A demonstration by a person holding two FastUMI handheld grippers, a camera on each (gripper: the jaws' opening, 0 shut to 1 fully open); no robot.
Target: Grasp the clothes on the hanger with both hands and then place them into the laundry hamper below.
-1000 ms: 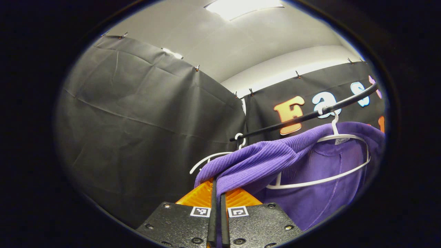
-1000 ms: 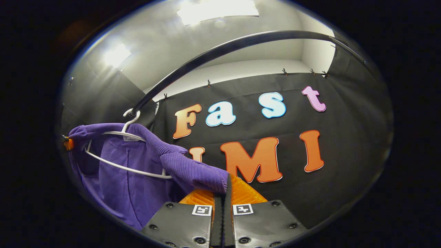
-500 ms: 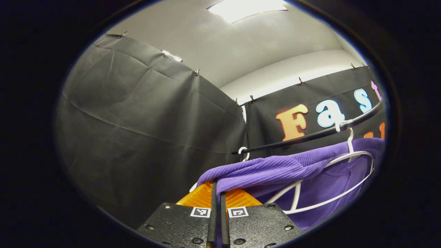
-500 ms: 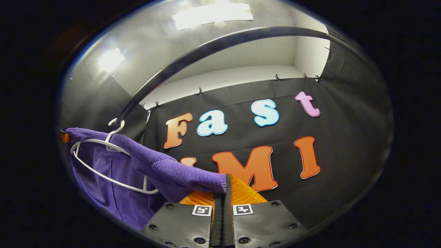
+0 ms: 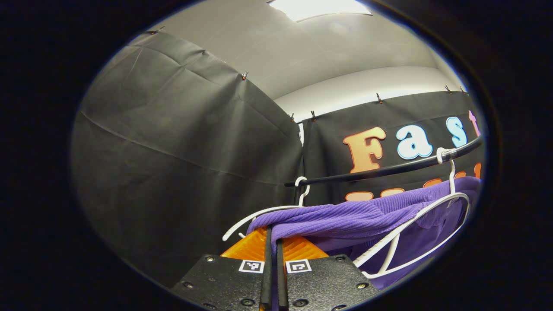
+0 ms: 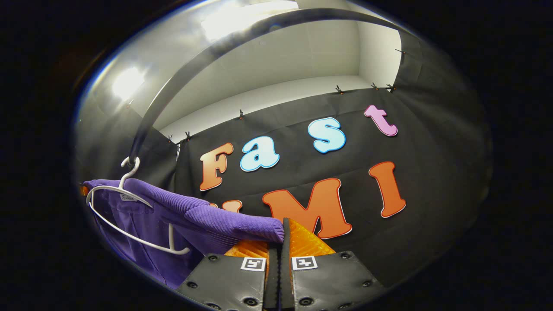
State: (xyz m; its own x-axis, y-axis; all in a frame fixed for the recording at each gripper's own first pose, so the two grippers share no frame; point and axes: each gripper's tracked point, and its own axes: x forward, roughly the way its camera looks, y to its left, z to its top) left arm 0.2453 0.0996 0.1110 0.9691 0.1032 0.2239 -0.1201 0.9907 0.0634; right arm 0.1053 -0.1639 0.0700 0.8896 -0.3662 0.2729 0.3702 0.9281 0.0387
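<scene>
1. In the left gripper view, the left hand-held gripper (image 5: pixel 272 242) has its fingers pressed together on the ribbed edge of the purple garment (image 5: pixel 345 218), pinching the fabric at its near end.
2. From that pinch the garment stretches away to the right, draped over a white hanger (image 5: pixel 414 235) whose hook sits on the black rail (image 5: pixel 380 169).
3. A second white hanger (image 5: pixel 263 212) hangs near the rail's free end, just behind the pinched edge; I cannot tell whether it touches the cloth.
4. To the left of the rail's end there is open room in front of the black cloth wall (image 5: pixel 173 160).
5. In the right gripper view, the right hand-held gripper (image 6: pixel 281 242) is closed on the other ribbed end of the purple garment (image 6: pixel 216 218), the fabric caught between both fingers.
6. The garment runs left from that grip to the white hanger (image 6: pixel 129 220), which hooks on the black rail (image 6: pixel 173 90) arching overhead.
7. To the right of the gripped edge the space before the wall is open.
</scene>
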